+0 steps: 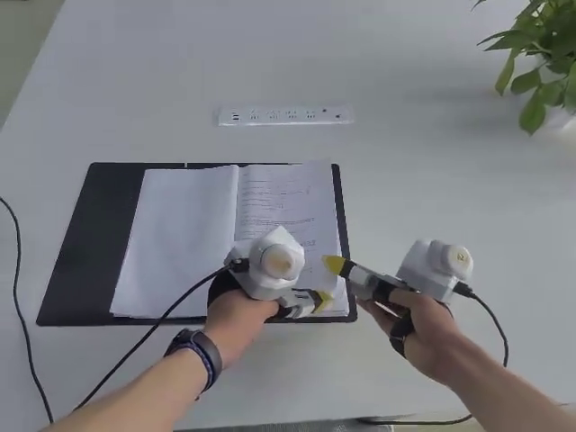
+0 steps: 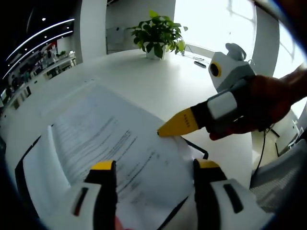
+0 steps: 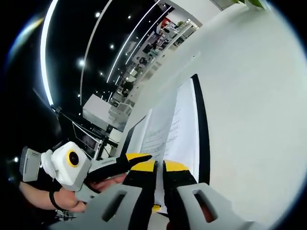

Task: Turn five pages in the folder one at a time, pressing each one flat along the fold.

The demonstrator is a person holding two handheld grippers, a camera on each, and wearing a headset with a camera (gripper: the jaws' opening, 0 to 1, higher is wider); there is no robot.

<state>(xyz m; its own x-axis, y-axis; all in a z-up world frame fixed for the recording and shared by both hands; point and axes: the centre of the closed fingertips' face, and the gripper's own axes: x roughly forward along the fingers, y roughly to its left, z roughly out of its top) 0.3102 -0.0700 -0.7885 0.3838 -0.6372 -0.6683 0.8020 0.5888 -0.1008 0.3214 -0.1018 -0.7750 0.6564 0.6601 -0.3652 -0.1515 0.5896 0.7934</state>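
A black folder (image 1: 90,243) lies open on the white table, with a blank left page (image 1: 184,234) and a printed right page (image 1: 288,207). My left gripper (image 1: 319,301) is at the folder's near right corner. In the left gripper view it (image 2: 154,166) is open, its yellow tips spread just above the printed page (image 2: 105,139). My right gripper (image 1: 335,265) reaches in from the right, shut, its tip at the page's right edge (image 2: 177,124). In the right gripper view its jaws (image 3: 158,166) stand pressed together by the page (image 3: 184,129). I cannot tell whether paper lies between them.
A white power strip (image 1: 283,115) lies beyond the folder. A potted plant (image 1: 540,54) stands at the far right corner. A black cable (image 1: 18,297) trails along the table's left side, and another runs from the left gripper toward me.
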